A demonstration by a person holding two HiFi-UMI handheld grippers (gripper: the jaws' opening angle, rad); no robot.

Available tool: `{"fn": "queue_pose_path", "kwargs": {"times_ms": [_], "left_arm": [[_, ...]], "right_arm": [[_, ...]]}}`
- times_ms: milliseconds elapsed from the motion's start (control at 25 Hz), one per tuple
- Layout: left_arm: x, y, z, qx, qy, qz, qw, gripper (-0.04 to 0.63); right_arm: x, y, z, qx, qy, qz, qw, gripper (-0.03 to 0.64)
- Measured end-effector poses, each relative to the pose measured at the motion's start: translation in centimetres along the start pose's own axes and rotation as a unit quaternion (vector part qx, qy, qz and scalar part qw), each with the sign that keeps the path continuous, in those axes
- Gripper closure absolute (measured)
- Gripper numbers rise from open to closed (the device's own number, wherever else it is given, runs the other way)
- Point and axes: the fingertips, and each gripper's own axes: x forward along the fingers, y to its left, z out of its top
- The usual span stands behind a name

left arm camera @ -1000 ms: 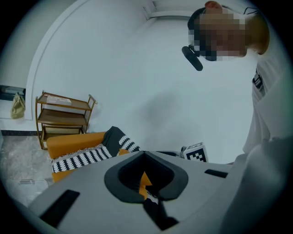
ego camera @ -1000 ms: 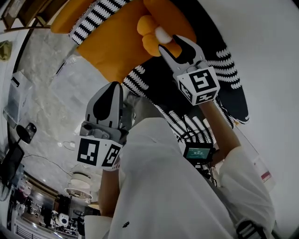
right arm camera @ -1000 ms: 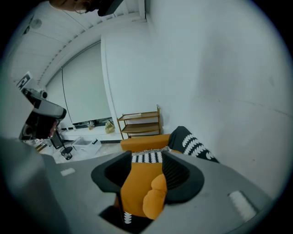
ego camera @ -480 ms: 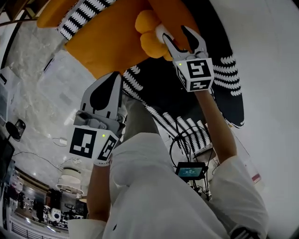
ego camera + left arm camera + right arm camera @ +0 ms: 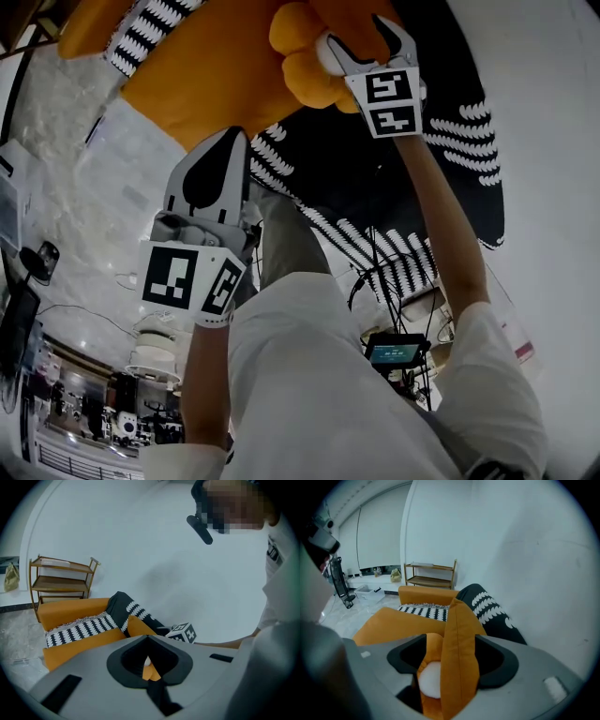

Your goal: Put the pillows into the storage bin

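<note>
— Pillow (image 5: pixel 295 66) first: where does it sit, and who has it?

— It's orange, up by the sofa (image 5: pixel 70 611), with one corner standing as a fold between the jaws of the right gripper (image 5: pixel 356 42). Those jaws have just been opening and now stand fairly wide. In the right gripper view the white pad is sunk into the fabric, so I read it as a hold, though a loosening one.

— Why by the corner?

— My guess is that a stuffed corner bunches into something the jaws can bite, and the rest of the pillow hangs free for carrying.

— And the left gripper (image 5: pixel 232 141)?

— Its jaws are drawn close together with nothing gripped. It sits lower and nearer the person's white shirt (image 5: pixel 319 375), just beside the pillow but apart from it, perhaps ready to steady the other end.

— Anything in the way?

— A black blanket with white marks (image 5: pixel 450 141) lies just beside the pillow on the sofa. A black-and-white patterned throw (image 5: pixel 79 630) runs across the seat, and either could drag along. A wooden shelf (image 5: pixel 63 578) stands beyond the sofa's end, well apart.

— The storage bin?

— No view shows one I can name. A pale box (image 5: pixel 368 592) sits far off on the floor, and I cannot tell whether that's it.
</note>
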Motion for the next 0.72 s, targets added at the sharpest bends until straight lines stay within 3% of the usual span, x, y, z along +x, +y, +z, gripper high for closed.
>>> {"fn": "queue_pose_path", "kwargs": {"times_ms": [240, 440, 720], "left_arm": [[0.3, 0.5, -0.7, -0.003, 0.01, 0.011, 0.9999, 0.588], [0.5, 0.0, -1.0, 0.0, 0.018, 0.01, 0.9998, 0.587], [0.3, -0.4, -1.6, 0.001, 0.02, 0.007, 0.9998, 0.588]], "right_arm": [[2.9, -1.1, -2.9, -0.003, 0.04, -0.017, 0.999, 0.259], [4.2, -2.5, -6.1, -0.039, 0.109, -0.033, 0.993, 0.27], [4.2, -2.4, -6.6, -0.019, 0.099, -0.009, 0.995, 0.462]]}}
